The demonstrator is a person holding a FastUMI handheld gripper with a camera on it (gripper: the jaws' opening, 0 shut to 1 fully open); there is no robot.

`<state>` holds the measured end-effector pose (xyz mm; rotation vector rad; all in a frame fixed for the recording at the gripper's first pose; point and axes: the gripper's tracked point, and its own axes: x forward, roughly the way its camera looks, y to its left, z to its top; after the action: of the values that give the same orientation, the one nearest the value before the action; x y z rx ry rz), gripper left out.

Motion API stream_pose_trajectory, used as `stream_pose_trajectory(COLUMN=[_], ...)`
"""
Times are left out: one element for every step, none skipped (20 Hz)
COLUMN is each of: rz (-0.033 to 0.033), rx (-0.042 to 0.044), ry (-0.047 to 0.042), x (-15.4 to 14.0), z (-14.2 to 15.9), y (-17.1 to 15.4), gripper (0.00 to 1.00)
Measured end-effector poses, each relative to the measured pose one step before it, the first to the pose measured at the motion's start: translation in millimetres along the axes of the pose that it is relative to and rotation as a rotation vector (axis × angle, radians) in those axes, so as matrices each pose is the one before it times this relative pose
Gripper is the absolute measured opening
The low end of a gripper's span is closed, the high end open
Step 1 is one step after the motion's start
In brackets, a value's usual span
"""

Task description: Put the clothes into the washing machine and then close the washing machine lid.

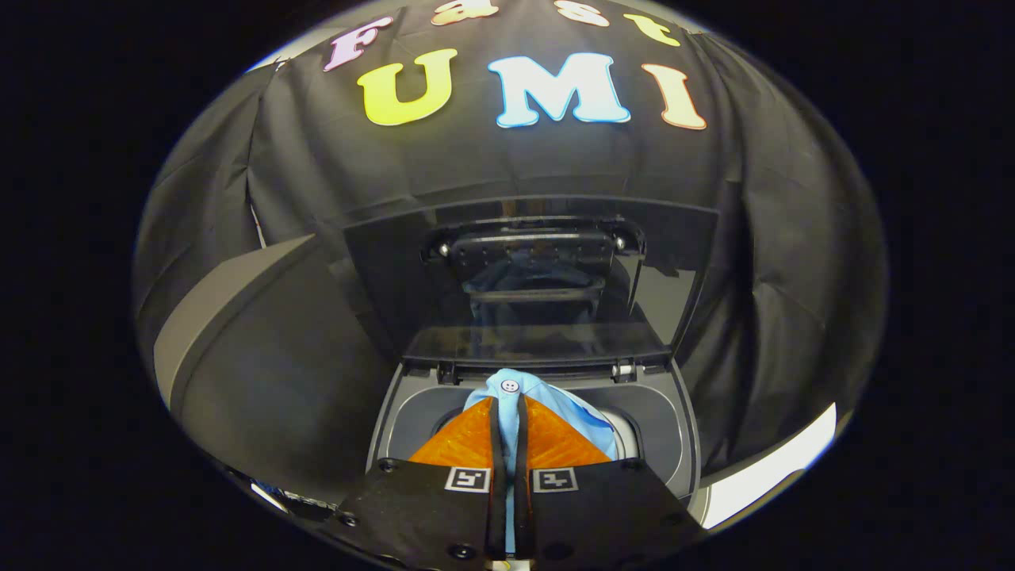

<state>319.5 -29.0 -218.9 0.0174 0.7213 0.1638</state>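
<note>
**Clerk:** Starting at the left, what was logged?

**Checker:** One dark grey slab-like surface (262, 349), its pale edge catching light. Its lower end was cut off from sight and I could not tell what it belonged to.

**Clerk:** Next item along?

**Checker:** One washing machine (674, 428), top-loading, grey rim round the opening. One lid (539, 270), raised upright behind the opening, glossy and dark. A bluish reflection showed in its panel, too dim to make out properly.

**Clerk:** The gripper?

**Checker:** One gripper (508, 408), two orange fingers (468, 440), pressed nearly together and pinching one light blue garment (579, 416). The cloth ran up through the narrow gap between them and bunched over the fingertips, directly above the machine's opening. One white button (510, 386) sat at the top of the bunch. Most of the drum was hidden behind the fingers and cloth.

**Clerk:** Labels or writing?

**Checker:** Two square black-and-white markers (467, 479) on the gripper body, one per finger base; patterns, no readable words.

**Clerk:** Far right?

**Checker:** One bright white strip (777, 468) beyond the machine, cut off, unidentified.
</note>
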Motion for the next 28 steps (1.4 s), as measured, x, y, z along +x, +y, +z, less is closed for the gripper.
stream_pose_trajectory(rz=[-0.0046, -0.00658, -0.00994, -0.0084, -0.00825, -0.00336, -0.01298, -0.00798, 0.00344, -0.00468, -0.00911, -0.00737, 0.00221, 0.00744, 0.0048, 0.00269, 0.00392, 0.00389, 0.00389, 0.0018, 0.00216, 0.00319, 0.00468, 0.0022, -0.00086, -0.00201, -0.00075, 0.00397], rx=[0.00782, 0.00778, 0.00486, 0.00418, 0.00284, 0.0024, -0.0049, -0.01217, -0.01108, -0.01091, -0.00956, -0.00482, -0.0002, 0.00104, -0.0026, -0.00838, -0.01058, -0.01179, -0.01017, -0.00647, -0.00159, 0.00332, 0.00409, 0.0012, -0.0025, -0.00399, -0.00355, -0.00278], ry=[0.01467, 0.01394, 0.01368, 0.01279, 0.01012, -0.00188, -0.012, -0.01189, 0.00071, 0.00864, 0.00206, -0.00303, -0.00123, -0.00332, -0.01132, -0.01664, -0.02662, -0.03257, -0.03596, -0.03336, -0.03155, -0.03195, -0.03536, -0.03627, -0.03504, -0.03651, -0.03701, -0.03604], x=[2.45, 3.89, 2.06, 3.19, 0.79, -0.01, 1.58, -1.2, 1.5, 1.9, -3.24, 2.25, -2.44, -0.22, -1.82, -2.22, -2.84, -2.75, -1.46, -1.79, -3.24, -2.17, -0.18, -1.66, -1.89, -2.1, -0.16, 0.08], z=[-5.36, -5.36, -5.0, -5.54, -4.23, -0.92, 2.41, 3.65, -3.69, -4.01, -0.55, 1.28, -1.51, -0.39, 2.59, 4.64, 5.25, 9.09, 9.3, 9.99, 9.17, 11.51, 10.65, 12.0, 10.77, 12.03, 12.84, 13.24], y=[-1.04, -2.19, -1.89, -1.88, -1.49, -1.91, -1.13, -2.53, 1.58, -0.01, -2.46, -1.31, 2.54, 2.59, 2.21, 1.42, 2.13, 2.02, 2.56, 2.22, 2.29, 2.41, 1.62, 1.63, 0.64, 0.21, 0.04, 1.44], gripper=[0.07, 0.08, 0.08, 0.09, 0.11, 0.18, 0.23, 0.38, 0.53, 0.68, 0.83, 0.97, 0.97, 0.97, 0.97, 0.97, 0.97, 0.98, 0.97, 0.97, 0.97, 0.97, 0.97, 0.97, 0.97, 0.97, 0.97, 0.97])
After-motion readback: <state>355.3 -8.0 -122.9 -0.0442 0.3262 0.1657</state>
